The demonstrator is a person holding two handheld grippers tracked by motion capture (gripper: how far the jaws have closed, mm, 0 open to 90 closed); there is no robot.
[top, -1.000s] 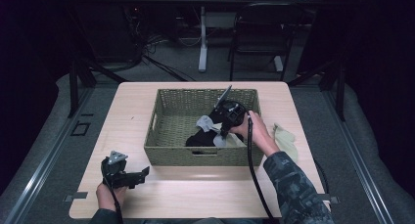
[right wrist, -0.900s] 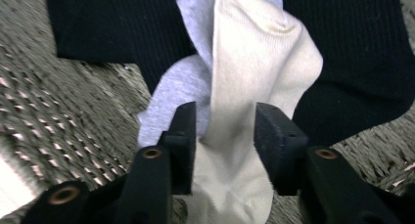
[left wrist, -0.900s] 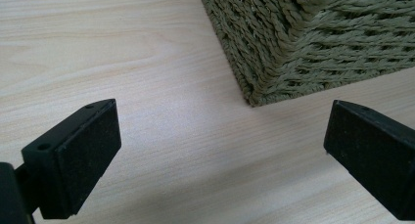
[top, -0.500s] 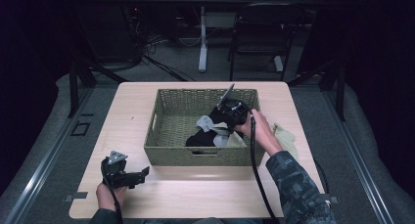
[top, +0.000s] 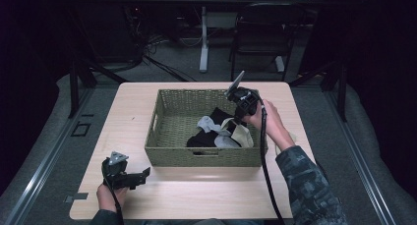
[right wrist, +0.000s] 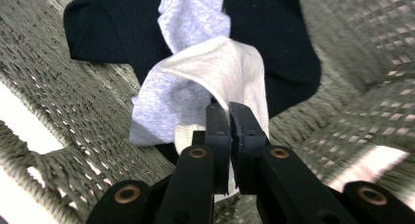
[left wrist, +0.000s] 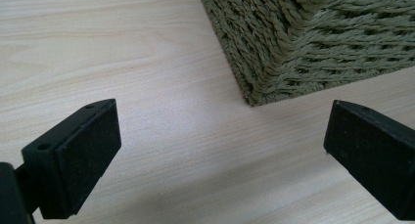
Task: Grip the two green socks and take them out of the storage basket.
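A woven olive basket [top: 206,158] stands mid-table and holds a black cloth [top: 199,139], a grey sock [top: 209,124] and a cream sock [top: 241,135]. My right gripper [top: 238,118] reaches into the basket's right side. In the right gripper view my right gripper [right wrist: 229,109] is shut on a fold of the cream sock [right wrist: 230,72], which hangs above the black cloth [right wrist: 112,28] and partly drapes over the grey sock [right wrist: 193,13]. My left gripper [top: 144,174] rests open on the table off the basket's front left corner [left wrist: 293,38], with nothing between its jaws.
Bare wooden tabletop [left wrist: 122,48] lies around the left gripper [left wrist: 220,136]. A pale cloth [top: 293,136] lies on the table to the right of the basket, behind the right hand. Chairs, desk legs and cables stand on the floor beyond the table.
The right hand has risen a little over the basket, drawing the cream sock up with it. The left gripper has stayed where it was.
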